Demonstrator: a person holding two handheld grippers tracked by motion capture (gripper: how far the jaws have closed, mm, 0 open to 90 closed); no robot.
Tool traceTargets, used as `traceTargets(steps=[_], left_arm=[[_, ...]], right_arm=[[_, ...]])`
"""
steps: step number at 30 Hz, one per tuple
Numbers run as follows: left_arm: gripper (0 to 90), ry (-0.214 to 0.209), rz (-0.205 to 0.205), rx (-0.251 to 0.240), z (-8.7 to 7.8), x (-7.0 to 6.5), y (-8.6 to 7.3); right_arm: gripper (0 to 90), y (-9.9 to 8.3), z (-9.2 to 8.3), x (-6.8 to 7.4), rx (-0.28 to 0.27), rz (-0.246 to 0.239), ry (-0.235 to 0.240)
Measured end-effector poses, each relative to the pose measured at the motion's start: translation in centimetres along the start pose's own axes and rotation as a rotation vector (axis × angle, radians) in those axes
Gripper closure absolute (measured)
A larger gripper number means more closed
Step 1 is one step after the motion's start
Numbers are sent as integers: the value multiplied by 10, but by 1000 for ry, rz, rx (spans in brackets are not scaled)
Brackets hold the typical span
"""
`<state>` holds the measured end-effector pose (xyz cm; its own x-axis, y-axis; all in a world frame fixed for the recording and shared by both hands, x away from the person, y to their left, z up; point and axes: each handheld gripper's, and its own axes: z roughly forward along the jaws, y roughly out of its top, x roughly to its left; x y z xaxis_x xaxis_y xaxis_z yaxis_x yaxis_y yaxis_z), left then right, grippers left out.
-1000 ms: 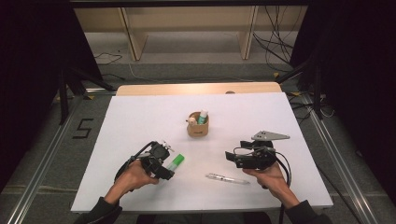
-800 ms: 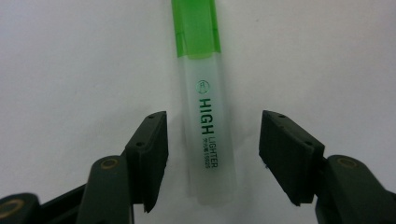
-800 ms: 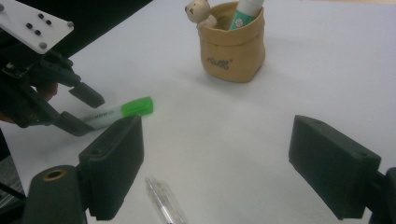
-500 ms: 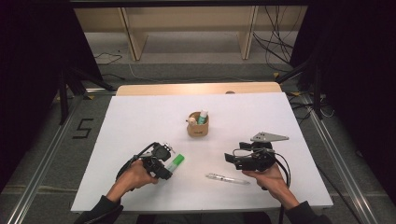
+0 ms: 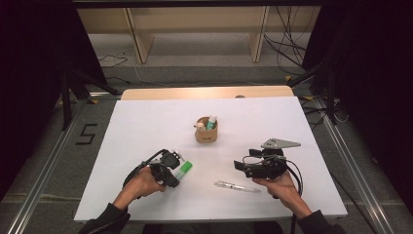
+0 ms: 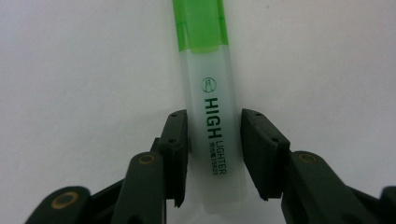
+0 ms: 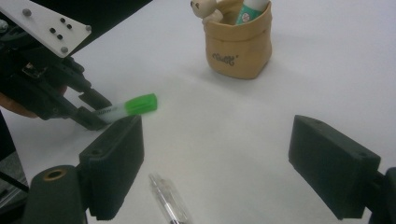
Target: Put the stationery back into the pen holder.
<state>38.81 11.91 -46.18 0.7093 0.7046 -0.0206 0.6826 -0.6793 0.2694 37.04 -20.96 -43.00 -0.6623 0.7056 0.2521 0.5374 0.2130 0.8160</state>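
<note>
On the white surface (image 5: pixel 146 122), high view: the left gripper (image 5: pixel 171 168) lies low at the near left, its jaws set about the white end of a green-capped highlighter (image 5: pixel 184 170) that lies flat with its cap pointing away to the right. The right gripper (image 5: pixel 243 167) hangs at the near right, well apart from the highlighter. A clear pen (image 5: pixel 237 186) lies on the surface between the two hands, just before the right gripper. A small tan pouch (image 5: pixel 206 133) stands upright farther back, near the middle, with a few small items inside.

Left gripper view: the highlighter (image 6: pixel 211 121) lies lengthwise between the two jaws, barrel end nearest the camera, green cap far. The jaws have just been closing. The left jaw sits against the barrel; the right jaw stands just beside it with a thin gap, so no firm grip is confirmed.

Right gripper view: this gripper's jaws stand wide apart with nothing between them. The clear pen (image 7: pixel 170 203) lies on the surface below, nearer the left jaw. Beyond, the left gripper (image 7: pixel 91 109) straddles the highlighter (image 7: pixel 133 105), and the pouch (image 7: pixel 238 46) stands behind.
</note>
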Motion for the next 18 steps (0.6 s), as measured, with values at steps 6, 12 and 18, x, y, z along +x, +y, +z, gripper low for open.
traceTargets(steps=[6,12,18], left_arm=[[654,-13,5,0,0,1,0],[657,-14,10,-20,-1,3,-1],[657,-21,-1,-89,-8,5,-1]], right_arm=[[191,0,0,0,-3,0,0],[192,0,0,0,-2,-1,1],[192,0,0,1,-5,0,4]])
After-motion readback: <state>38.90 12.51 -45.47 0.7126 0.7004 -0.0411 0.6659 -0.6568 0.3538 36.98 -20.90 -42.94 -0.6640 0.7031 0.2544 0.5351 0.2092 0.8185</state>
